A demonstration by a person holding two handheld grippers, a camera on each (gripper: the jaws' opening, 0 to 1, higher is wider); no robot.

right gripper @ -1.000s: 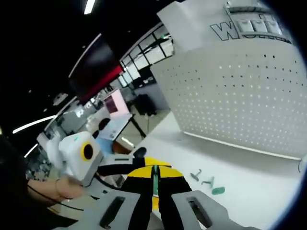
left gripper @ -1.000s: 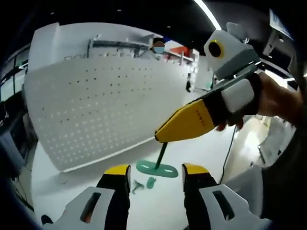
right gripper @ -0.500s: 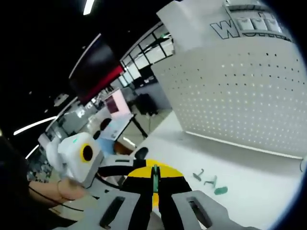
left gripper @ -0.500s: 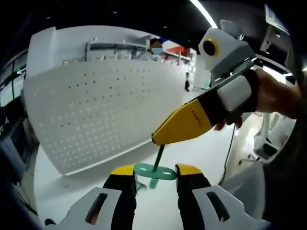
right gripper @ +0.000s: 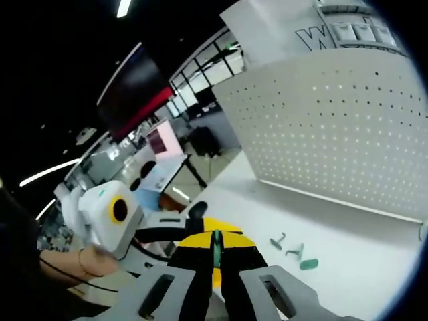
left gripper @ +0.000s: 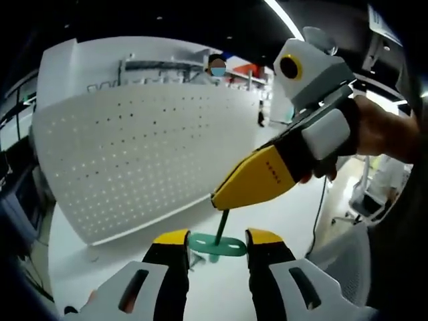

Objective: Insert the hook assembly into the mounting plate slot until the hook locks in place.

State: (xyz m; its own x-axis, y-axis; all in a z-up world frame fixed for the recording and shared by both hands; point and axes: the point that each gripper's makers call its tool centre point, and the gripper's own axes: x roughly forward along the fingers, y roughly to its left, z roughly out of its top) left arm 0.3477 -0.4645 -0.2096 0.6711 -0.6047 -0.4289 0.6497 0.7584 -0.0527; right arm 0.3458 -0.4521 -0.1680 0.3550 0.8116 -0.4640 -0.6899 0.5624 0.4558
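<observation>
i take the white pegboard (left gripper: 134, 154) as my landmark; it stands on the counter (right gripper: 348, 234) and everything else sits in front of its lower edge.

my right gripper (left gripper: 217, 200) comes into the left gripper view from the right, out in front of the pegboard. its yellow fingers (left gripper: 257, 177) are pressed together on the thin green stem of the hook assembly (left gripper: 218, 242), which hangs below them. in the right gripper view the same stem shows as a green sliver (right gripper: 215, 249) pinched between the closed fingers.

my left gripper (left gripper: 214, 242) sits below that, further out from the pegboard than the right one. its 2 fingers stand parted, and the flat oval green base of the hook assembly lies across the gap between them. i cannot tell whether they are touching the base or just flanking it.

on the counter, near the pegboard's foot, i can see 3 small loose green parts (right gripper: 294, 253). which piece is the mounting plate i can't settle from here.

my read is that the hook assembly is light moulded plastic: stiff, smooth, a bit slippery, and the thin stem could bend or twist if i lever on it. i'd hold the stem low, close to the base, and take the base by its long edges.
</observation>
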